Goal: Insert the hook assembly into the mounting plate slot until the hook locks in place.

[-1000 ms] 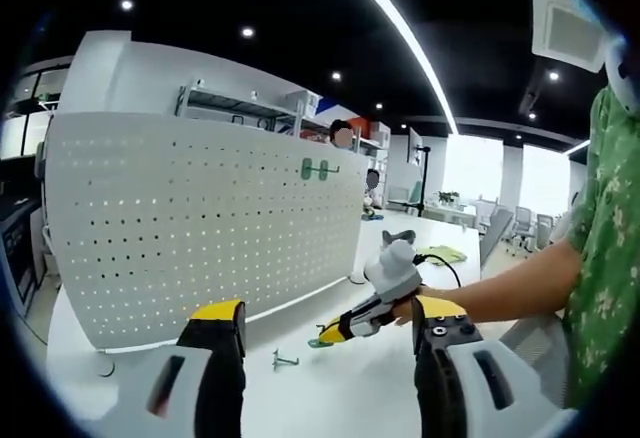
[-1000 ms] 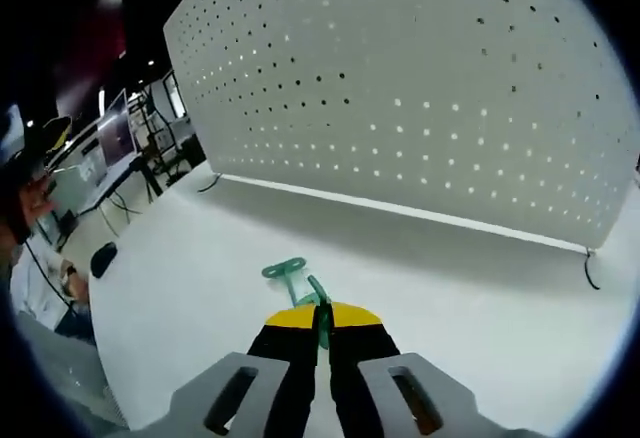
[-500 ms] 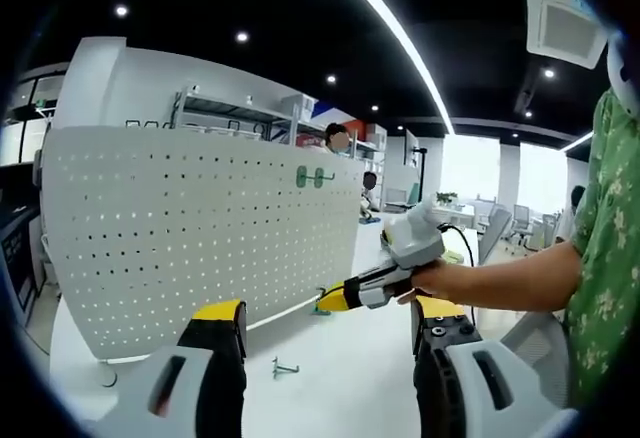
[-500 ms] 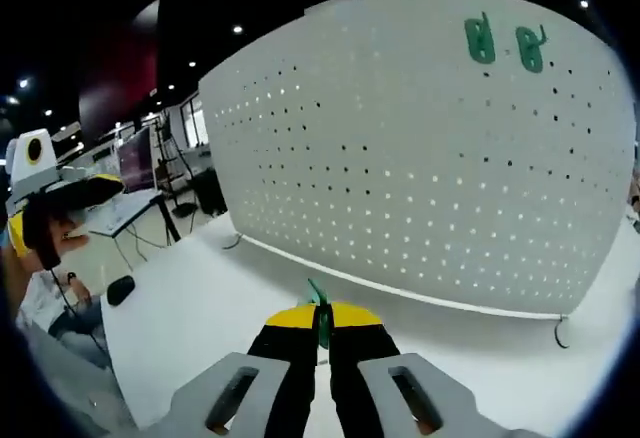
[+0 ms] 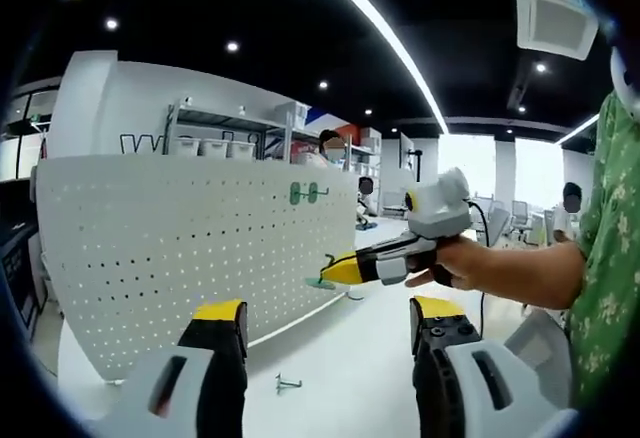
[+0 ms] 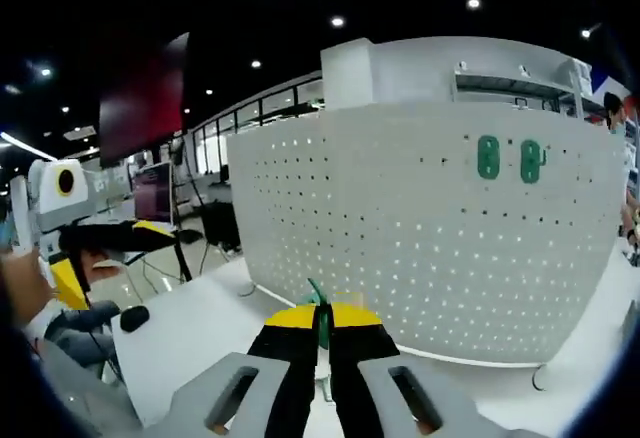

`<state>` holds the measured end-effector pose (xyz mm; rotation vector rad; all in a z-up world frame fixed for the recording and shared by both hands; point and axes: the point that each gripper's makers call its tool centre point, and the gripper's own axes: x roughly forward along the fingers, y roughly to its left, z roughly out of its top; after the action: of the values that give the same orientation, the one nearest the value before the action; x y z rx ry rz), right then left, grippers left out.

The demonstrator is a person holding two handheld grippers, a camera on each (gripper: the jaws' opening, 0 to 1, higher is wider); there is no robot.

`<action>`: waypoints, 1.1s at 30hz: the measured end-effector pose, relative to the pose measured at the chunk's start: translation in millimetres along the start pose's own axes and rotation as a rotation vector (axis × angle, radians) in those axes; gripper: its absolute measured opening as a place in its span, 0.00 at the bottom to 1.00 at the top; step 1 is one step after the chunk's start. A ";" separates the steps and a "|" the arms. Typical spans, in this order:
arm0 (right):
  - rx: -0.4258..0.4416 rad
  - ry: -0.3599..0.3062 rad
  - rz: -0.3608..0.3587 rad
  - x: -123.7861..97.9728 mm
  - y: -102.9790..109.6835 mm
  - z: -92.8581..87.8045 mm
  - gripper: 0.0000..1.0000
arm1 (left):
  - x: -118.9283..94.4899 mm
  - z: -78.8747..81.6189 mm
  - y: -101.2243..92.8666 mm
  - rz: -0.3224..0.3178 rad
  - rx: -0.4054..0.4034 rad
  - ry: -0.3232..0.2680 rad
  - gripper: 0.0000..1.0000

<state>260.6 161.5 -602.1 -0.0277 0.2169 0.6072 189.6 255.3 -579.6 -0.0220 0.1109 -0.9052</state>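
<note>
A white perforated mounting plate (image 5: 180, 248) stands upright on the white table, with two green hooks (image 5: 308, 193) fixed near its upper right. In the right gripper view the plate (image 6: 400, 238) carries the same two green hooks (image 6: 508, 159). My right gripper (image 6: 320, 323) is shut on a green hook assembly (image 6: 319, 303), held in the air in front of the plate. From the left gripper view, that right gripper (image 5: 335, 272) hovers at mid height with the green hook (image 5: 320, 282) at its tip. My left gripper (image 5: 325, 333) is open, low and back from the plate. A loose green hook (image 5: 287, 385) lies on the table.
The white table (image 5: 340, 368) runs along the plate's foot. A person's arm in a green patterned sleeve (image 5: 600, 258) comes in from the right. Office desks, shelves and people stand behind the plate. A monitor and chair (image 6: 150, 198) stand off the table's left side.
My right gripper has risen from the table with the green hook and now sits higher, facing the plate. The left gripper has hardly moved.
</note>
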 end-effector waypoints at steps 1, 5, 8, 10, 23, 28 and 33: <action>-0.001 -0.005 0.001 -1.3 0.9 2.6 0.01 | 0.8 2.3 -0.6 -0.001 0.003 -0.003 0.68; -0.018 -0.061 0.007 -13.6 8.2 25.9 0.01 | 4.9 13.5 -4.3 -0.006 0.021 -0.017 0.67; -0.030 -0.097 0.011 -23.3 13.7 40.9 0.01 | 7.6 21.2 -6.4 -0.006 0.031 -0.025 0.66; -0.032 -0.116 0.016 -28.8 17.2 48.1 0.01 | 8.7 24.0 -7.3 -0.007 0.035 -0.029 0.66; -0.047 -0.220 0.065 -57.7 45.4 82.9 0.01 | 19.3 52.9 -14.3 -0.013 0.047 -0.073 0.60; -0.048 -0.242 0.078 -62.4 51.2 89.7 0.01 | 21.9 63.0 -17.8 -0.020 0.051 -0.093 0.53; -0.047 -0.256 0.088 -64.3 55.1 92.7 0.01 | 23.6 67.8 -18.0 -0.021 0.032 -0.109 0.45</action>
<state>195.9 178.9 -496.0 0.0138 -0.0444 0.6965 197.1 223.7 -513.1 -0.0424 -0.0050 -0.9247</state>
